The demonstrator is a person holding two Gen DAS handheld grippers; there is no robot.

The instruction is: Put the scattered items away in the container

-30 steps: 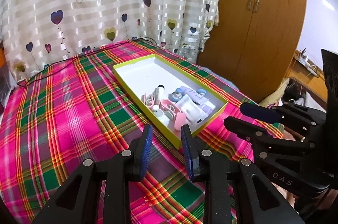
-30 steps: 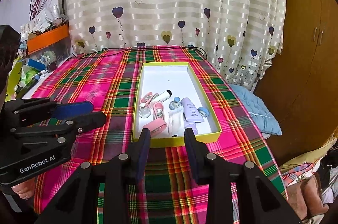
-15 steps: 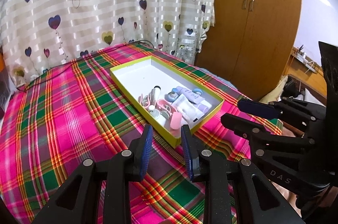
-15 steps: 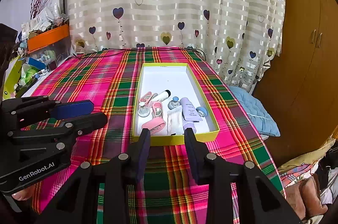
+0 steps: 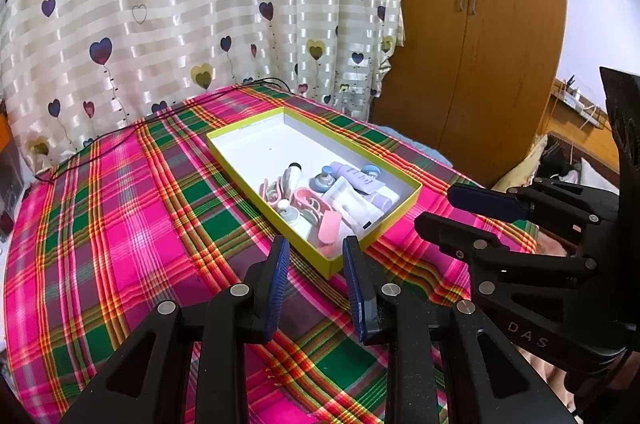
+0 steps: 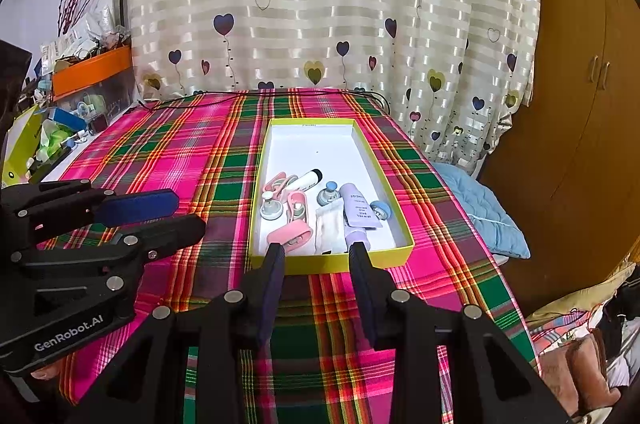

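Note:
A shallow yellow-green box [image 5: 404, 211] [image 6: 362, 143] with a white inside sits on the plaid tablecloth. In its near half lie several small toiletries: a purple tube [image 6: 357, 206], a white tube [image 6: 330, 228], pink clips [image 6: 289, 234], a white stick [image 6: 308, 179] and round caps. My left gripper [image 5: 314, 256] is open and empty, held above the cloth short of the box's near corner. My right gripper [image 6: 316, 256] is open and empty, just before the box's near wall. Each gripper shows in the other's view.
The pink and green plaid cloth [image 5: 120, 224] covers the table. A black cable [image 6: 224, 101] runs along its far edge below the heart curtain. A cluttered shelf with an orange bin [image 6: 92, 67] stands left. A wooden wardrobe [image 5: 480, 43] and a blue cushion [image 6: 484, 212] are right.
Both grippers have drawn back and risen slightly from the box, so it looks smaller and farther. Both stay open and empty. The items in the box have not moved.

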